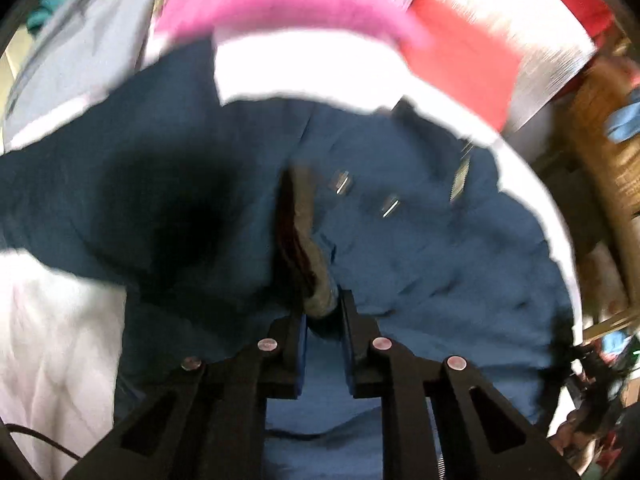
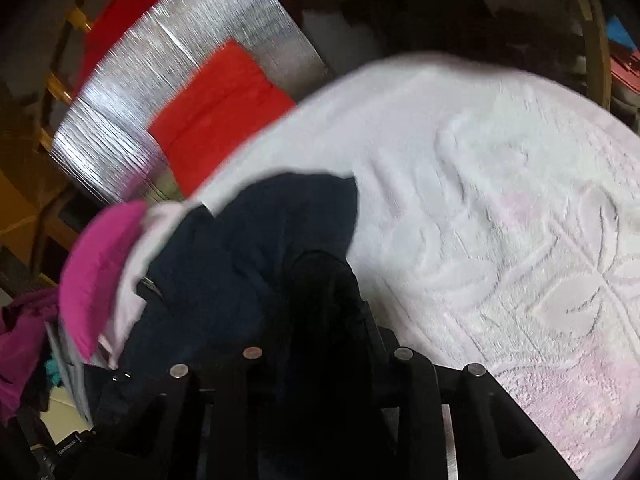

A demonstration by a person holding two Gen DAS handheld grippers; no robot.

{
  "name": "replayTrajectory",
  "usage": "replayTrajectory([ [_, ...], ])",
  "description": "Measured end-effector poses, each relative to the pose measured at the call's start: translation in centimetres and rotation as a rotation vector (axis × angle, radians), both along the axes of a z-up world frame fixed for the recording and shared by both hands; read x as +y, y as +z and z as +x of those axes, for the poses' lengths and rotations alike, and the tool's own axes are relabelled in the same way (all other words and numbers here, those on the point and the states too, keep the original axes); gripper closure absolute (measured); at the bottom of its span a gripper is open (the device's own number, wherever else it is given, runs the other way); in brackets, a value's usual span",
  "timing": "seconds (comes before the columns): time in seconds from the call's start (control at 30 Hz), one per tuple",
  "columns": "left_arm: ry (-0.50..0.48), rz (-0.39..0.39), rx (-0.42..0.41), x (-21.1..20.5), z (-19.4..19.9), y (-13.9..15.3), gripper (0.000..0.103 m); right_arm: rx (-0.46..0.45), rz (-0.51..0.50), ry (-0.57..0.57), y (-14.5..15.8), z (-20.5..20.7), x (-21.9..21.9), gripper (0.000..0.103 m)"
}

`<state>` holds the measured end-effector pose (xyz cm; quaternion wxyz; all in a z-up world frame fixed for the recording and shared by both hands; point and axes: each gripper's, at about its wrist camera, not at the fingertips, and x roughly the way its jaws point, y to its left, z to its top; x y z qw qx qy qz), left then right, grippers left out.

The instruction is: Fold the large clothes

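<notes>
Where the left wrist camera looks down along its black fingers, the left gripper has its jaws drawn close together, pinching a grey-brown fleecy edge of the dark blue jacket between the blue pads. The jacket spreads across most of this view, crumpled, with two small metal snaps and a strip of zipper teeth showing on its right half. It lies on a white textured cloth that covers the surface, visible at lower left and as a pale band curving round the jacket's far edge. Beyond that band sit a pink folded garment and a red folded garment, the red one resting on a silver foil-like sheet. A wicker-like brown object shows at the right edge, blurred.

In the right wrist view, the right gripper is buried in a dark fold of the same jacket; the cloth is bunched up between and over the fingers, so the jaws appear closed on it, though the pads themselves are hidden. The jacket heaps at lower left, with the pink garment just beside it. The white cloth, embossed with a leaf pattern, fills the right half. The red garment lies on the silver sheet at upper left.
</notes>
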<state>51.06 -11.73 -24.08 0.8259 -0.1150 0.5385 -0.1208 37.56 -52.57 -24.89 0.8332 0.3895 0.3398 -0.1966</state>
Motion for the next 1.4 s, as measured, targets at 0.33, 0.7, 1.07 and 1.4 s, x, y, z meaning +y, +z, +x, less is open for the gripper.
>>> replayTrajectory([
  [0.33, 0.021, -0.032, 0.004, 0.4, 1.2, 0.7, 0.053, -0.104, 0.09, -0.045, 1.3, -0.9, -1.9, 0.029],
  [0.7, 0.045, -0.063, -0.062, 0.3, 2.0, 0.7, 0.08, -0.063, 0.049, -0.029, -0.1, 1.6, -1.9, 0.056],
  [1.07, -0.002, 0.14, -0.103, -1.6, 1.7, 0.4, 0.09, -0.024, -0.015, -0.034, 0.3, 2.0, -1.7, 0.069],
  [1.4, -0.055, 0.27, -0.237, -3.2, -0.7, 2.8, 0.09, -0.045, -0.032, -0.008, 2.3, 1.2, -0.9, 0.038],
])
